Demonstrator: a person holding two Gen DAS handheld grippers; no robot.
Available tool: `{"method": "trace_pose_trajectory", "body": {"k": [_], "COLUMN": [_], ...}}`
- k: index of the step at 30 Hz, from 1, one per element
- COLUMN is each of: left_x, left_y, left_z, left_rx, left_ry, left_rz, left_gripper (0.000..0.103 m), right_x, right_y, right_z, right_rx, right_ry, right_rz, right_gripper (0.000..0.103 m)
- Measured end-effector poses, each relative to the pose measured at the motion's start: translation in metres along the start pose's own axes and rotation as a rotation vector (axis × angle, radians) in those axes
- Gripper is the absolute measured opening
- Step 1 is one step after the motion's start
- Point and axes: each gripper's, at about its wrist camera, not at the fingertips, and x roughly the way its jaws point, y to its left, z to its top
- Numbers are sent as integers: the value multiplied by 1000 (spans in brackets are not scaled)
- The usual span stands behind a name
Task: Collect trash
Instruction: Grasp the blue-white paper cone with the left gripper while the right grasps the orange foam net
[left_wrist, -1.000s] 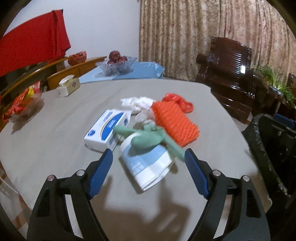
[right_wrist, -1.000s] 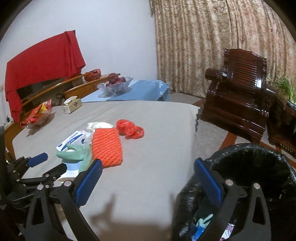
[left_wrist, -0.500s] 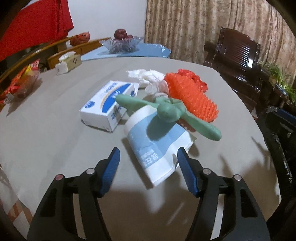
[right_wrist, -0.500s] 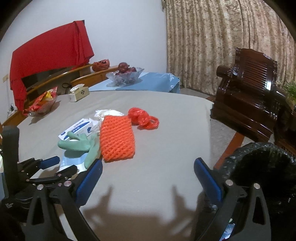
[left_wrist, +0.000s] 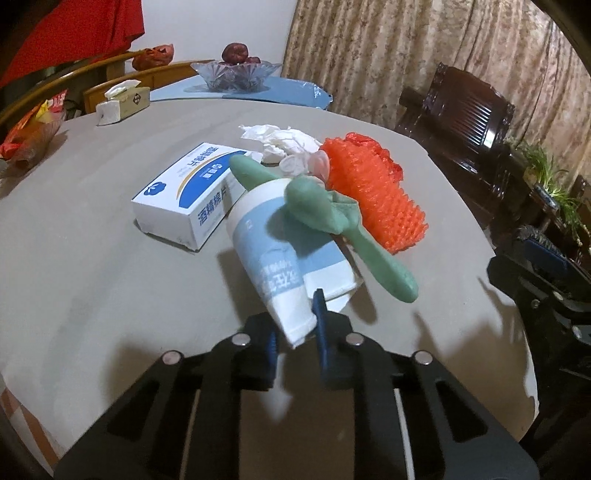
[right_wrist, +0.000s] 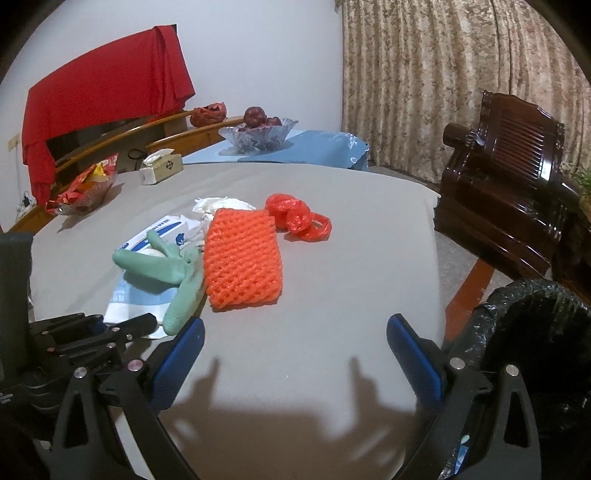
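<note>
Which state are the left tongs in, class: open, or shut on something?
Shut on the white-and-blue wrapper. The left tongs have just been closing, and their blue pads now pinch the wrapper's near corner on the table.

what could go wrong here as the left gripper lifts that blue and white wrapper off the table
1. The left gripper, whose jaws have just been closing, pinches only a corner of the blue and white wrapper; the thin grip may slip.
2. The green glove lies across the wrapper, so lifting may drag it along or drop it on the floor.
3. The white box touches the wrapper and may get nudged.
</note>
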Motion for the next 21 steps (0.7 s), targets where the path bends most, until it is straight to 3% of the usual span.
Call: {"method": "trace_pose_trajectory", "body": {"k": [6,15,21], "left_x": [-10,-25,-19], "left_y": [2,7,11], "left_z": [8,21,23], "left_rx": [11,55,50], "left_ry": [-55,-137,-135], "left_rz": [18,80,111], "left_gripper": [6,5,5], "right_x": [11,35,60], "right_y": [8,11,14], "right_z": [9,26,27], "right_rx": [-2,30,34], "right_ry": [-6,7,58], "right_rz": [9,11,16], "right_gripper": [96,88,83]}}
